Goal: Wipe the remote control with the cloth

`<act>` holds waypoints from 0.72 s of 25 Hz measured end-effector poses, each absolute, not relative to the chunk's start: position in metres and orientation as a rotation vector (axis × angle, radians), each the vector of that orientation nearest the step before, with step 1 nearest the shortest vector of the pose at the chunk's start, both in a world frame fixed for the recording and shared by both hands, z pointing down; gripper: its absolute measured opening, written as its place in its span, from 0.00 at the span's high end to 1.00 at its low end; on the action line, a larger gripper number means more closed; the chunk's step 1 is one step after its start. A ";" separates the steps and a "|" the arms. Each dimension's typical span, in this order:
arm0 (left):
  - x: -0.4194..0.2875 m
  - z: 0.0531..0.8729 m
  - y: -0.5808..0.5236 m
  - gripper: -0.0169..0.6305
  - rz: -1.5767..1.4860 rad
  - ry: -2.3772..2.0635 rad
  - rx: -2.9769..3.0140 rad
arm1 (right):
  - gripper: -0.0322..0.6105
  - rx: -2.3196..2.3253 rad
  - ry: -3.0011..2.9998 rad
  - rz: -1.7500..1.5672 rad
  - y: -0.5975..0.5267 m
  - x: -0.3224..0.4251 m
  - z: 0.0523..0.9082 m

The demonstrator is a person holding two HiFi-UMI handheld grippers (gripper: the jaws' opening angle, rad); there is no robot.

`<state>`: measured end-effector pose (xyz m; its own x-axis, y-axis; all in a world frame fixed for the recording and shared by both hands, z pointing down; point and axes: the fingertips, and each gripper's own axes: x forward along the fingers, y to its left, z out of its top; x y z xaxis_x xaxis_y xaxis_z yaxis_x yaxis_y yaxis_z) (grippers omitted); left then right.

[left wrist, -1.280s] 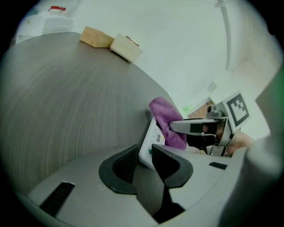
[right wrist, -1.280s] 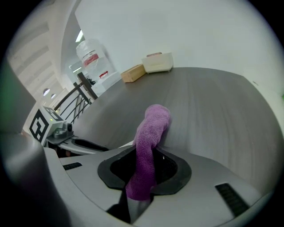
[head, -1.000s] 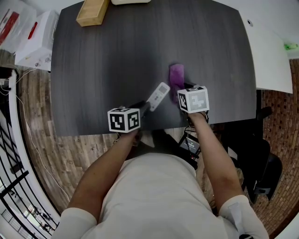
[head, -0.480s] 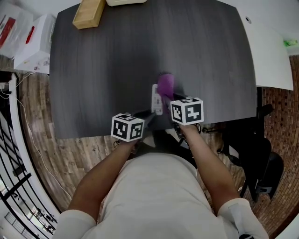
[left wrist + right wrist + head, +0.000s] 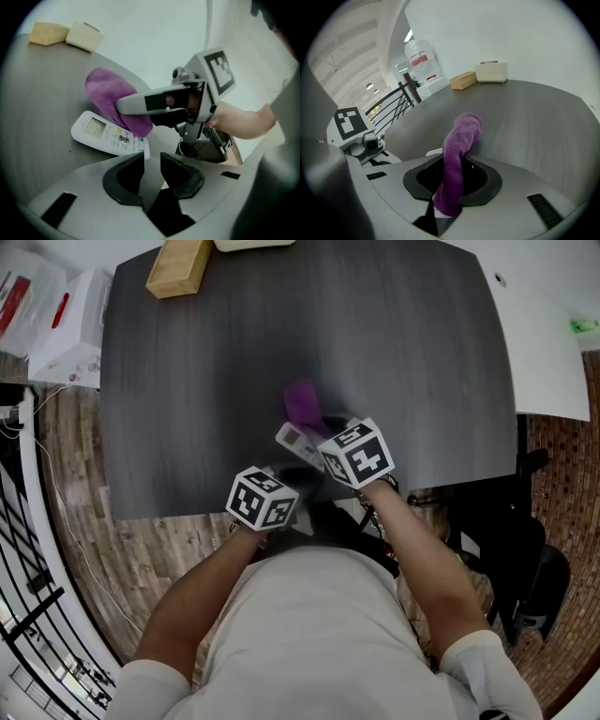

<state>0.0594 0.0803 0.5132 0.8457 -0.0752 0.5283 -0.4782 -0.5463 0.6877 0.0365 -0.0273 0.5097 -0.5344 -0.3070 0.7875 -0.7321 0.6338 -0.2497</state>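
Remote control (image 5: 107, 134) sits near the front edge of the dark surface (image 5: 187, 381), right ahead of the person, face up w/ display and buttons showing in the left gripper view. Not all of it reads: in the head view its lower-right end is lost under the marker cube of the right gripper (image 5: 453, 161). In the right gripper view only a white sliver peeks out beside one jaw, and the purple cloth (image 5: 112, 96) drapes over the far long edge around the middle. Can't tell if it lies flat or is tipped up a bit. Long axis runs diagonally in the head view, up-left to down-right; display end points away from the left gripper (image 5: 152, 157), button end toward it. That gripper's jaws are closed to a narrow gap on the remote's near corner, tho the jaw tip masks most of the contact. The right gripper reaches in from the right, jaws clamped on the cloth, which runs btwn them and flops forward onto the remote. Far back on the surface, well apart from all this: a wood block (image 5: 178, 265) and a pale box (image 5: 492, 71), the box cut off by the top edge of the head view
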 end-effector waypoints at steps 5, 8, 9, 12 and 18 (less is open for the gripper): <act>0.012 0.491 0.053 0.75 0.761 -0.534 2.479 | 0.80 0.922 -2.140 0.840 -0.024 0.062 0.496; -0.005 0.490 0.028 0.61 1.008 -0.559 2.725 | 0.80 1.009 -2.138 0.936 -0.019 0.079 0.489; -0.004 0.493 0.022 0.57 1.095 -0.521 2.791 | 0.80 1.036 -2.134 0.978 -0.016 0.083 0.488; 0.007 0.509 0.014 0.51 1.336 -0.291 2.915 | 0.80 1.091 -2.114 1.086 -0.006 0.092 0.488; 0.019 0.540 0.022 0.49 1.527 0.052 2.937 | 0.80 1.105 -2.081 1.119 0.009 0.095 0.493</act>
